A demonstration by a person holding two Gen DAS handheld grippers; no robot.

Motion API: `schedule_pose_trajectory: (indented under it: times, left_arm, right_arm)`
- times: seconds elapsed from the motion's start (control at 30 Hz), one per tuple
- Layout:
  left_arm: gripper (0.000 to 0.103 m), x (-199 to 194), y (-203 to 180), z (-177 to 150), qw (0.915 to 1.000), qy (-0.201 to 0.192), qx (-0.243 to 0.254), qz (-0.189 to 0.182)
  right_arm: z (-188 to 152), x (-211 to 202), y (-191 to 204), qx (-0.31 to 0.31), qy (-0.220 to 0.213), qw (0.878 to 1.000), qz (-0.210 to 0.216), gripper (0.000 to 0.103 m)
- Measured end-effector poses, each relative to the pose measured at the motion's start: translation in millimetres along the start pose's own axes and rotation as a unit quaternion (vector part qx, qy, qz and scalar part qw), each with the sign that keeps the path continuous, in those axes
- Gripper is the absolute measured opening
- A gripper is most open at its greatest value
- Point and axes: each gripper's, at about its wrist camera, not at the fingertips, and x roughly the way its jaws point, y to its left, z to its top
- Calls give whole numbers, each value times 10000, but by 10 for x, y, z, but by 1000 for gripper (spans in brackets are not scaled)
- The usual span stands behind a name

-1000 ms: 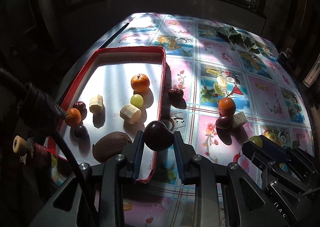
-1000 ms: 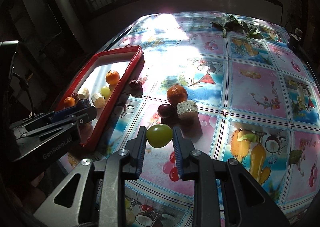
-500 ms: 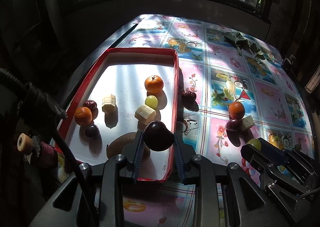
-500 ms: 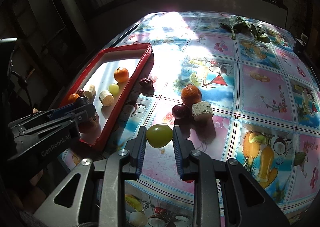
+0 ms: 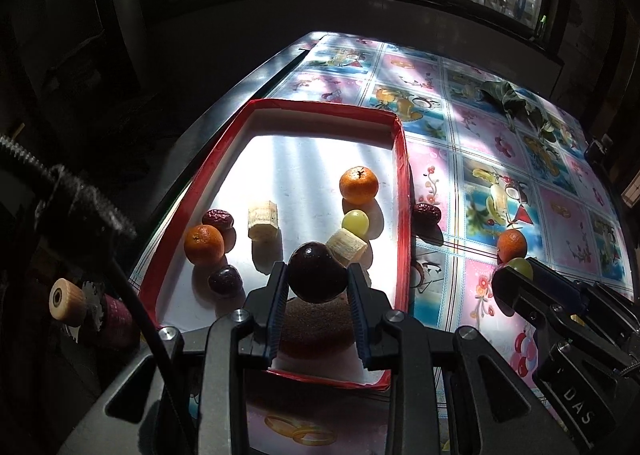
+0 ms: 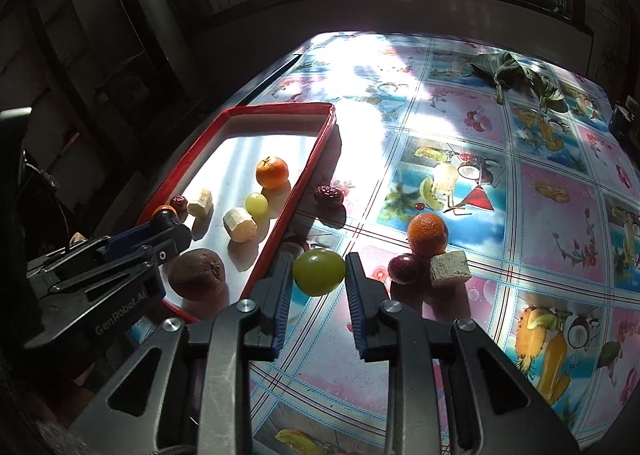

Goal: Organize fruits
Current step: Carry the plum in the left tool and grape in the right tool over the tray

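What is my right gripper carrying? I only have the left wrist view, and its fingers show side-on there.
Observer: The right gripper is shut on a green grape, pinched between both pads. In the right wrist view it sits just beside the rim of the red tray.
Operator: What is left on the cloth next to the orange?
Observer: A dark red round fruit and a pale cut chunk lie against the orange. Your view hides both of them behind the right gripper.
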Motion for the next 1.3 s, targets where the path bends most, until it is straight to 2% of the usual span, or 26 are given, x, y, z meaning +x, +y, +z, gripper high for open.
schedule_pose_trajectory:
  times: [0.23, 0.6, 1.07, 1.2, 1.3]
  left_arm:
    - [29, 177, 282, 162, 9995, 95, -282, 65]
    - [29, 270, 623, 361, 9980, 14, -604, 195]
    - [29, 381, 662, 512, 9977, -10, -548, 400]
    - [29, 436, 676, 585, 9977, 20, -561, 372]
    - [29, 463, 755, 703, 9972, 73, -722, 190]
  right_arm:
    - [231, 216, 141, -85, 22, 9999, 139, 28]
    - [465, 444, 226, -119, 55, 9996, 265, 28]
    - [728, 718, 310, -159, 166, 9990, 374, 28]
    - [892, 794, 356, -198, 158, 9989, 407, 28]
    - [1055, 831, 402, -208, 127, 9987, 438, 28]
